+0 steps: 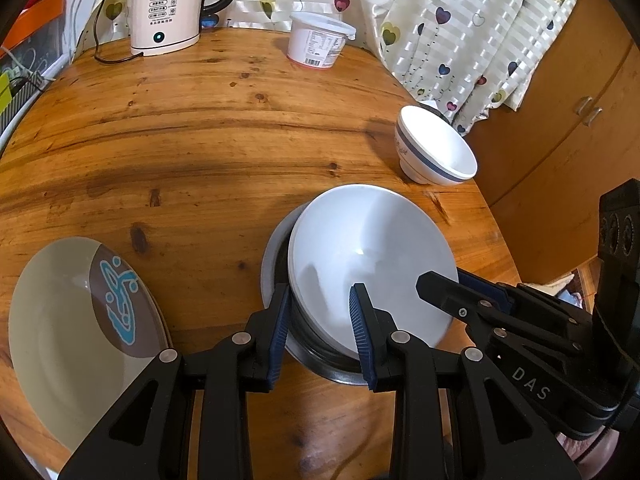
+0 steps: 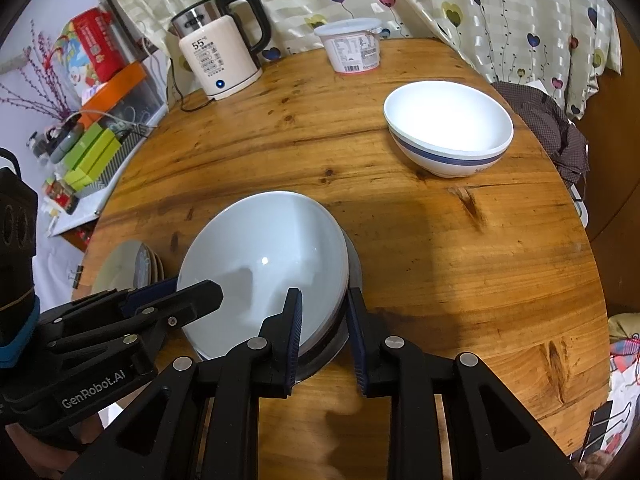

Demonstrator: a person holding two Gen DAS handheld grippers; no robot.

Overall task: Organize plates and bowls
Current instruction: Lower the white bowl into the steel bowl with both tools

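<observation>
A plain white bowl [image 1: 372, 256] sits tilted inside a metal bowl [image 1: 270, 276] near the table's front edge; the pair also shows in the right wrist view [image 2: 264, 256]. My left gripper [image 1: 322, 332] straddles the stack's left rim, jaws apart on either side of it. My right gripper [image 2: 324, 336] straddles the right rim the same way, with a gap still visible. A white bowl with a blue band [image 1: 434, 152] [image 2: 448, 132] stands at the right. A cream plate with a brown and blue pattern [image 1: 80, 328] [image 2: 128, 268] lies at the left.
A cream electric kettle [image 1: 166, 12] [image 2: 220, 56] and a white plastic tub [image 1: 318, 40] [image 2: 354, 46] stand at the back of the round wooden table [image 1: 200, 140]. Curtains hang behind. A cluttered shelf [image 2: 92, 136] is left; a wooden cabinet [image 1: 560, 120] is right.
</observation>
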